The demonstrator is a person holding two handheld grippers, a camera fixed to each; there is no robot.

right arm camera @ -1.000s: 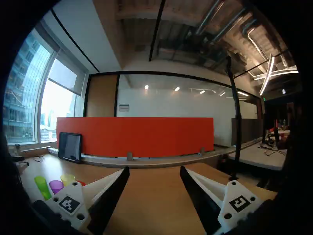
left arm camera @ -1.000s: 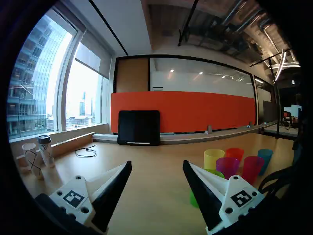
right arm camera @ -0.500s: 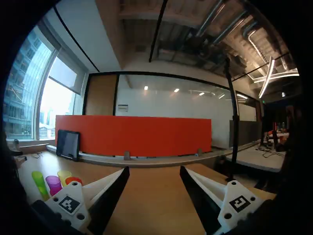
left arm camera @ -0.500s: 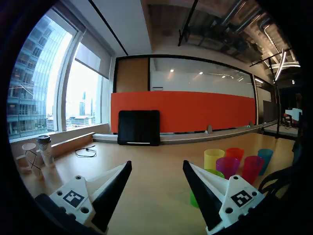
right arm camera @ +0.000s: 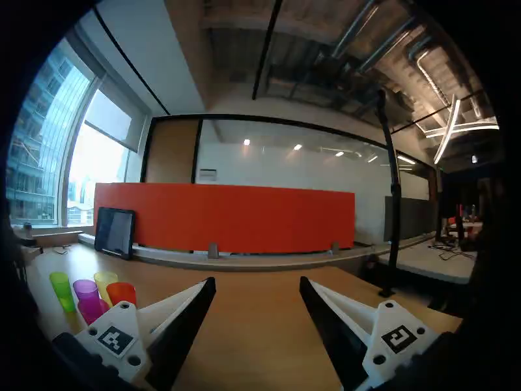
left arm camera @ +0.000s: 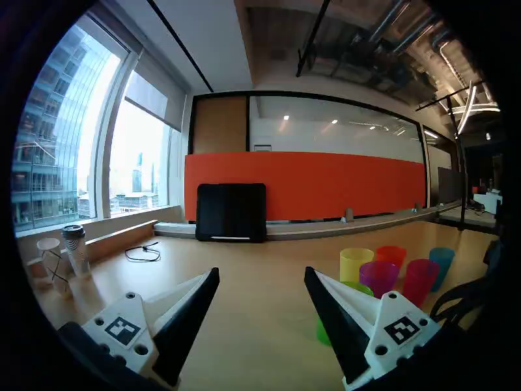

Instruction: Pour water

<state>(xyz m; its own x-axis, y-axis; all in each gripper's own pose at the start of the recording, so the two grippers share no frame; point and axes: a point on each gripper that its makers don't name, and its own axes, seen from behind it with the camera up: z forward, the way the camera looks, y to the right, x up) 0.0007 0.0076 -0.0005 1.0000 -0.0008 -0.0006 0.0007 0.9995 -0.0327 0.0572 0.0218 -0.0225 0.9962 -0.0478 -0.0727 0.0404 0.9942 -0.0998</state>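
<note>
In the left gripper view, several coloured plastic cups stand together on the wooden table: yellow cup [left arm camera: 355, 262], red cup [left arm camera: 391, 256], purple cup [left arm camera: 379, 276], pink cup [left arm camera: 420, 279], teal cup [left arm camera: 442, 260] and a green cup [left arm camera: 323, 331] partly behind my right finger. My left gripper [left arm camera: 260, 281] is open and empty, just left of them. The right gripper view has the same cluster far left: green cup [right arm camera: 62, 290], purple cup [right arm camera: 85, 290], yellow cup [right arm camera: 103, 282], red cup [right arm camera: 121, 293]. My right gripper [right arm camera: 256, 290] is open over bare table.
A black tablet [left arm camera: 231, 212] leans against the orange divider [left arm camera: 306, 184] at the table's back. A lidded paper cup [left arm camera: 75, 249] and a wire stand [left arm camera: 52, 260] sit by the window ledge, a cable [left arm camera: 143, 252] nearby. A black pole [right arm camera: 393, 215] rises at the table's right end.
The left gripper has stayed still. The right gripper's view has shifted, so the cups now sit higher and further into its left side.
</note>
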